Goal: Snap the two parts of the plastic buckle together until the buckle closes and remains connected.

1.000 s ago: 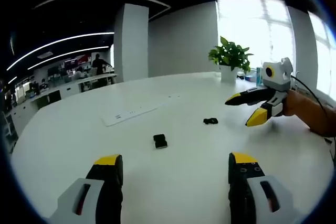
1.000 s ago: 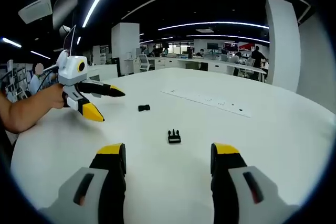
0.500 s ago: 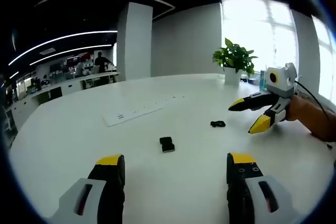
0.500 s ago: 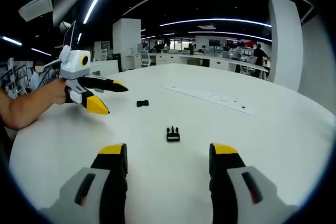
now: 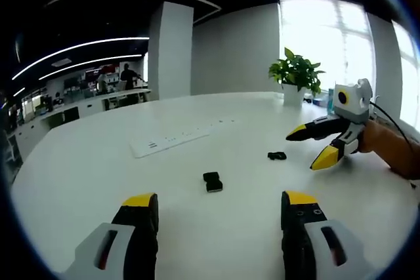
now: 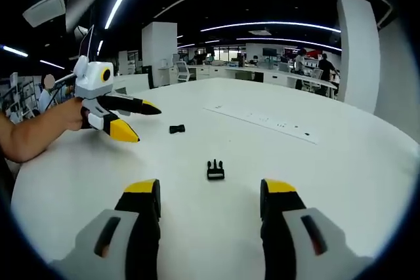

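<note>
in the left gripper view, the left hand-held gripper rises from the bottom with its yellow-tipped jaws spread wide and nothing between them, hovering over the white surface. a flat power strip lies on the surface toward the left, farther back. just beyond the gap between the jaws lies one black buckle part, and the second black buckle part lies farther off to the right, the two well apart. a potted plant stands at the far edge of the surface, and to the right of the second part the right hand-held gripper comes in, held by a person's hand, its jaws parted and empty, near the second part but not touching it. in the right gripper view, the left hand-held gripper enters at the left with its jaws parted and empty; just to its right lies the socket-like buckle part. the pronged buckle part lies nearer the camera, just ahead of the right hand-held gripper, whose own jaws stand wide with nothing held. the power strip lies farther right on the surface.
</note>
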